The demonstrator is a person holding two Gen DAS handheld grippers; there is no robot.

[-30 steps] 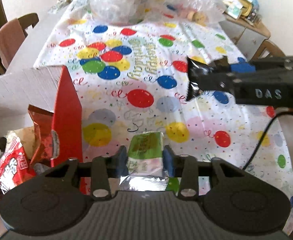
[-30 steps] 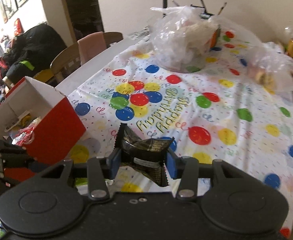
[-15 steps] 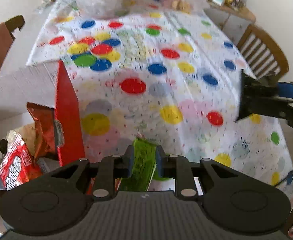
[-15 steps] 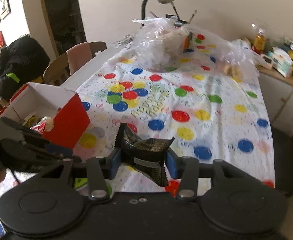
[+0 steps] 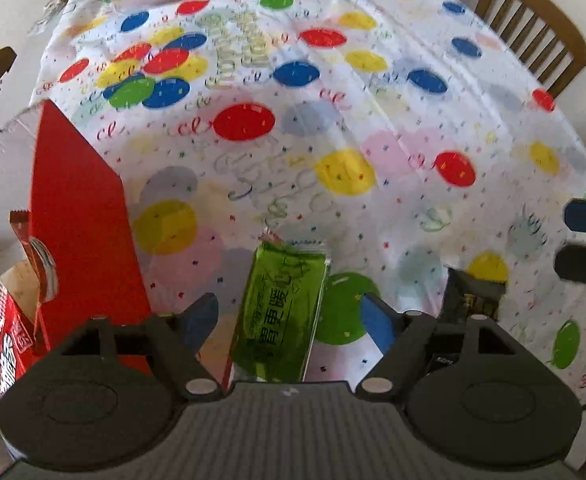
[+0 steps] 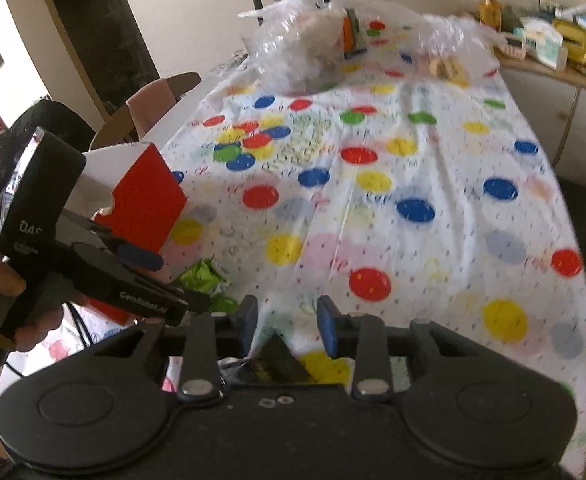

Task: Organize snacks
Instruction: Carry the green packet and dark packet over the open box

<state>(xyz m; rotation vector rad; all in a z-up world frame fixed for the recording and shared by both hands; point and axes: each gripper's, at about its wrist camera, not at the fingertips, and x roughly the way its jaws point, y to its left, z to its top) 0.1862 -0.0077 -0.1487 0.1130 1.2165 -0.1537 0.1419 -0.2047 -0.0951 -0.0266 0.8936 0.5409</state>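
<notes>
I've just spread my left gripper (image 5: pixel 289 316); the green packet (image 5: pixel 283 304) lies loose between its jaws on the surface (image 5: pixel 373 120). My right gripper (image 6: pixel 287 326) has been narrowing, with the black packet (image 6: pixel 273 364) below, unpinched. Next I regrasp each for the red box (image 5: pixel 77 200).

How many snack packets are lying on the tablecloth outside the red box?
2: a green packet between the left gripper's open fingers, and a dark packet just to its right. The red box holds others, some possibly hidden.
</notes>
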